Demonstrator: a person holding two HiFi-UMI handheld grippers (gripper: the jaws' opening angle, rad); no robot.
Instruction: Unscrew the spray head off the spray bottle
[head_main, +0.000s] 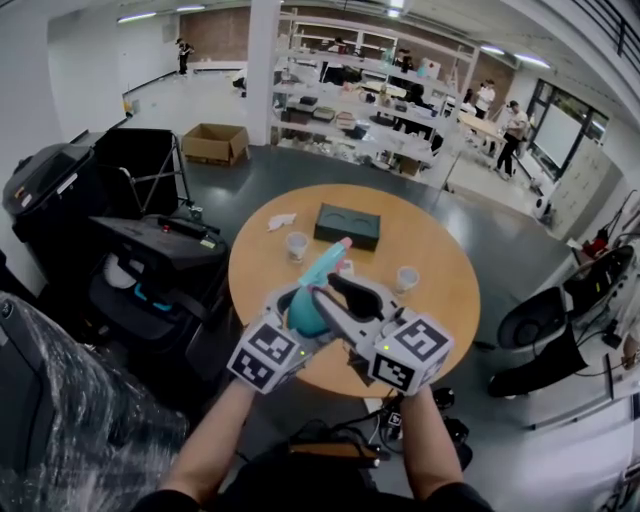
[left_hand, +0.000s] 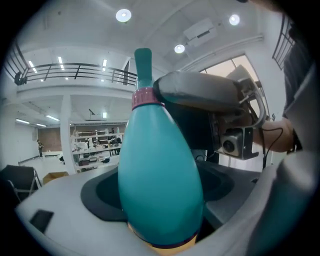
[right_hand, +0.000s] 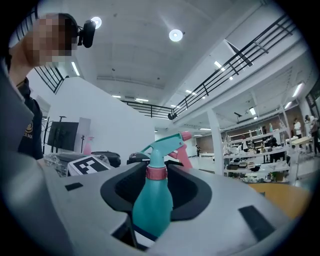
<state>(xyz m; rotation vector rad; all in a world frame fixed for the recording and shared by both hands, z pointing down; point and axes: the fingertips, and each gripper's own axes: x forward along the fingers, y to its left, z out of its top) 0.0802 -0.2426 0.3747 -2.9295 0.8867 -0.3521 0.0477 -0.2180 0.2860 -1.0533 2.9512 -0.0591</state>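
The spray bottle (right_hand: 152, 205) is held upright in the air above the near rim of the round surface (head_main: 445, 300). Its spray head (right_hand: 167, 142) is seated on the pink collar (right_hand: 156, 172). The left gripper (left_hand: 160, 190) has its jaws closed on the teal body, low down. The right gripper (right_hand: 157, 187) stands with its jaws apart. The collar and neck lie between them, with a gap showing on either side, so nothing is gripped.

Step in hand, as judged: a fresh hold between turns, the head not yet off. The next move calls for the right jaws to close squarely on the collar. They then turn about the bottle's long axis while the left hold resists.

Room: the two grippers sit close together, so their marker cubes may crowd each other as the wrist rolls. Above and ahead the space is open. The dark tray (head_main: 347, 226) and two small cups (head_main: 297, 245) (head_main: 406, 278) lie farther out on the surface. The near rim lies just below, so a freed head could fall to the floor.
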